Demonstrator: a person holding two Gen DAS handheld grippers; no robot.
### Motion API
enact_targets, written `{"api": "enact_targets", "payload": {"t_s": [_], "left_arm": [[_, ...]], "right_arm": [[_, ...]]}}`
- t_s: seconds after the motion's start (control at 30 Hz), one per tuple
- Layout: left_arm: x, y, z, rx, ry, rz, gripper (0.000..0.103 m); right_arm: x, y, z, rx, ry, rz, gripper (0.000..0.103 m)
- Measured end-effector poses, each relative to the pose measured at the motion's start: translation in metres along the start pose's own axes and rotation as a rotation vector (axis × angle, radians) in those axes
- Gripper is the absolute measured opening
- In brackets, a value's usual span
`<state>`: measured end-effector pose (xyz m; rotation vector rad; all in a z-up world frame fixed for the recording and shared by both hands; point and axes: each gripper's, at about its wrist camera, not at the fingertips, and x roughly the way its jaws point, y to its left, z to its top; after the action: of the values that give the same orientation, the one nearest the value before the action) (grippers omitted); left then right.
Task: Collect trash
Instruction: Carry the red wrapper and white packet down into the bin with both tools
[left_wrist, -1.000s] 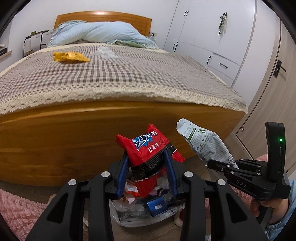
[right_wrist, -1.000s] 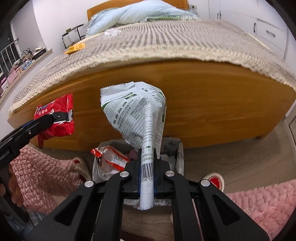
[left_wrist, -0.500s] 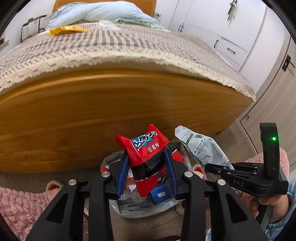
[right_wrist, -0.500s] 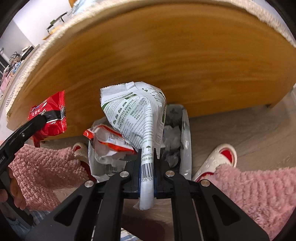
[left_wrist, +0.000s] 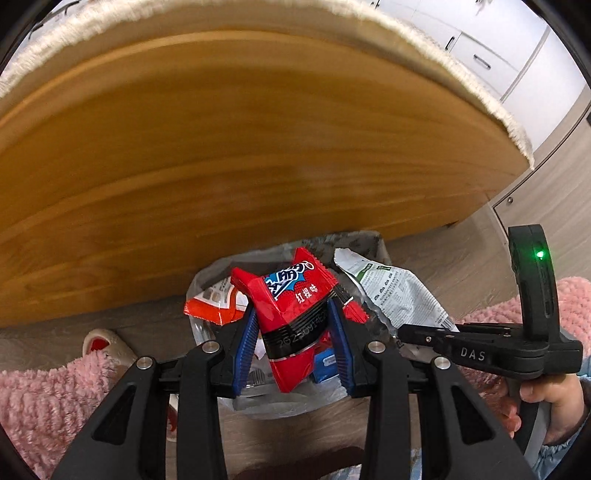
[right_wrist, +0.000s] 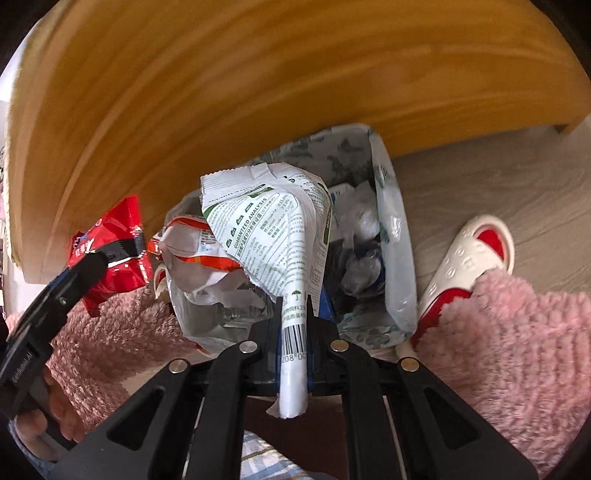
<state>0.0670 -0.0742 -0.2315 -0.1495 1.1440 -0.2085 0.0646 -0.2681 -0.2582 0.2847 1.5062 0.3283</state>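
1. Left claw (left_wrist: 291, 343): clamped on the red snack wrapper (left_wrist: 291, 314), held above the open mouth of the lined trash bin (left_wrist: 365, 240) that stands on the floor against the wooden bed footboard (left_wrist: 221, 147).
2. Right claw (right_wrist: 295, 321): clenched on the rolled lower end of the white-and-green printed wrapper (right_wrist: 269, 229), which hangs over the same bin.
3. Bin contents: an orange-and-white packet (right_wrist: 195, 240) and crumpled clear plastic already fill much of the liner.
4. Risk, overflow: judged likely if a wrapper lands on the piled packet near the rim; it could slide out onto the floor.
5. Risk, collision: both claws converge on one opening; contact between them could knock a wrapper sideways.
6. Risk, missed drop: the red wrapper sits toward the bin's near-left edge; releasing there may send it onto the pink fleece leg (left_wrist: 40, 398) or slipper (right_wrist: 476, 254).
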Motion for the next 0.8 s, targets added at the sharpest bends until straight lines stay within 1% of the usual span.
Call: {"api": "enact_targets", "payload": {"t_s": [0.17, 0.4, 0.57, 0.7, 0.8], "left_arm": [[0.026, -0.002, 0.004, 0.01, 0.047, 0.027, 0.035], [0.061, -0.003, 0.005, 0.029, 0.115, 0.057, 0.035], [0.088, -0.001, 0.006, 0.01, 0.182, 0.063, 0.035], [0.102, 0.002, 0.008, 0.003, 0.205, 0.077, 0.035], [0.112, 0.004, 0.01, -0.003, 0.215, 0.081, 0.035]], "right_arm": [[0.024, -0.005, 0.008, 0.062, 0.057, 0.005, 0.009], [0.05, -0.007, 0.029, 0.073, 0.082, -0.047, 0.009], [0.069, -0.011, 0.041, 0.078, 0.115, -0.089, 0.009], [0.081, -0.014, 0.05, 0.079, 0.12, -0.122, 0.009], [0.085, -0.013, 0.055, 0.065, 0.103, -0.146, 0.009]]}}
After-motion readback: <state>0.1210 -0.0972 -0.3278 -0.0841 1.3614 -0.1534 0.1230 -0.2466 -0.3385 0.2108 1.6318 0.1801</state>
